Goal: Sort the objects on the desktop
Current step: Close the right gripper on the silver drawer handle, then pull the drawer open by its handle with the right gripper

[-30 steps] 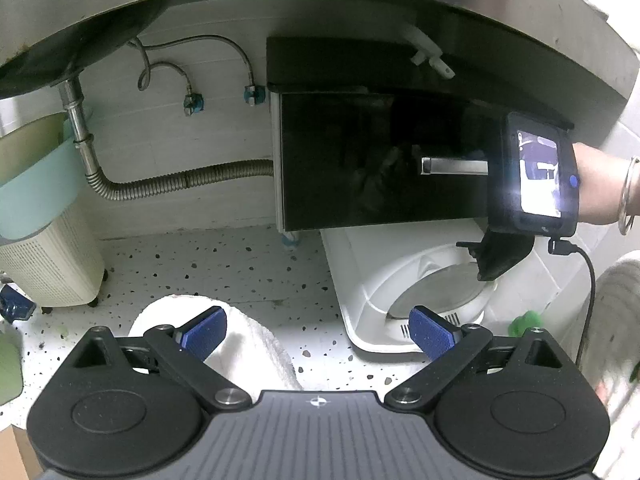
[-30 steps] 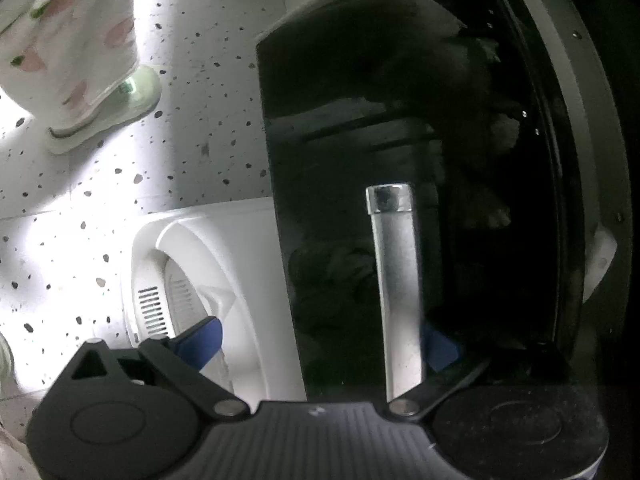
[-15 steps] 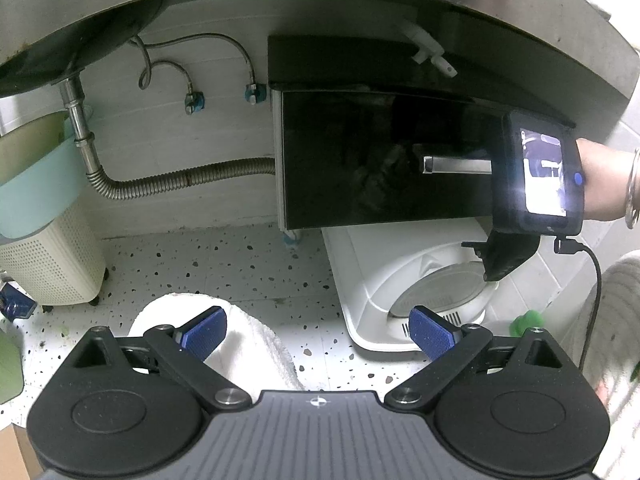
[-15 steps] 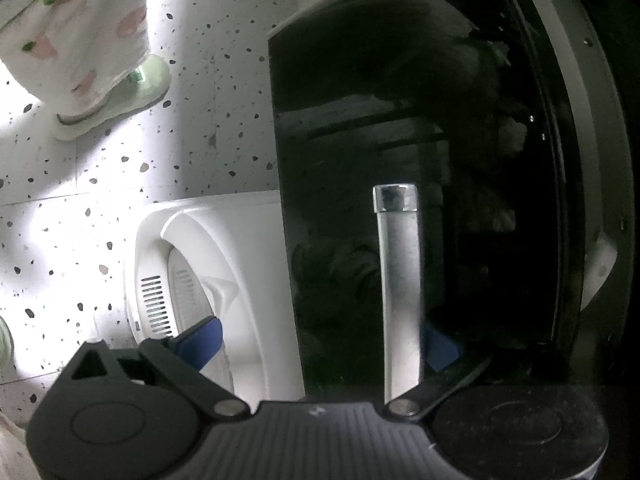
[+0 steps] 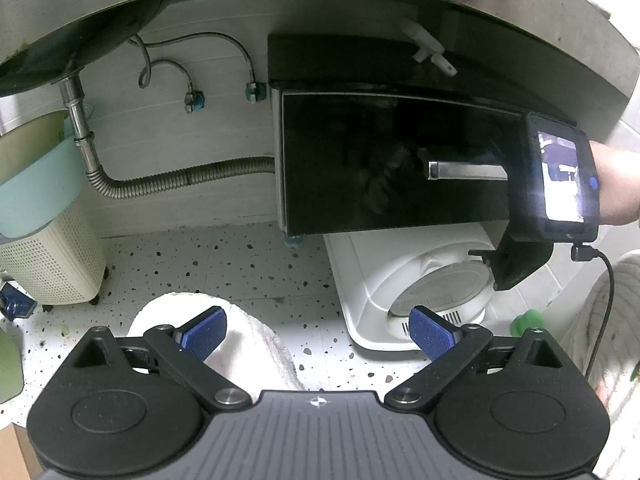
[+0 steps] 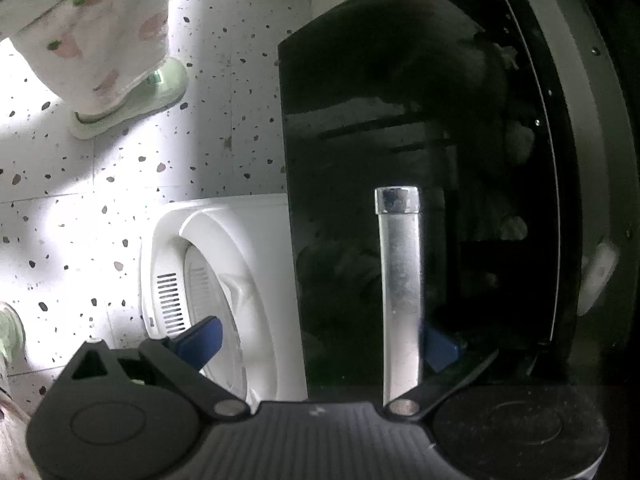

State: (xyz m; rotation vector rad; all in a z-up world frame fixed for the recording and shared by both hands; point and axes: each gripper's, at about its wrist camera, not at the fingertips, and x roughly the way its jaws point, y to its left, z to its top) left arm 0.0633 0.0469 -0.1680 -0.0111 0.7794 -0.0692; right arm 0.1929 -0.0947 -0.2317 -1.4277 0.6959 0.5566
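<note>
A black cabinet with a glass door (image 5: 360,160) stands under a steel counter. Its metal bar handle (image 5: 466,170) lies across the door. The right gripper's body (image 5: 560,176), held by a hand (image 5: 616,184), is up against the handle's right end. In the right wrist view my right gripper (image 6: 320,344) is open, and the handle (image 6: 400,292) passes between its fingers, close to the right blue pad (image 6: 440,348). My left gripper (image 5: 318,334) hangs open and empty above the floor, well short of the cabinet. No desktop objects are in view.
A white appliance (image 5: 384,272) sits on the speckled floor beneath the cabinet. A white fluffy cloth (image 5: 248,344) lies under the left gripper. A perforated cream basket (image 5: 48,256) and a corrugated drain pipe (image 5: 180,178) are at the left. A person's leg and shoe (image 6: 132,96) stand nearby.
The right gripper and its hand have drifted slightly to the right along the handle. Both grippers stay open; the left one has barely moved.
</note>
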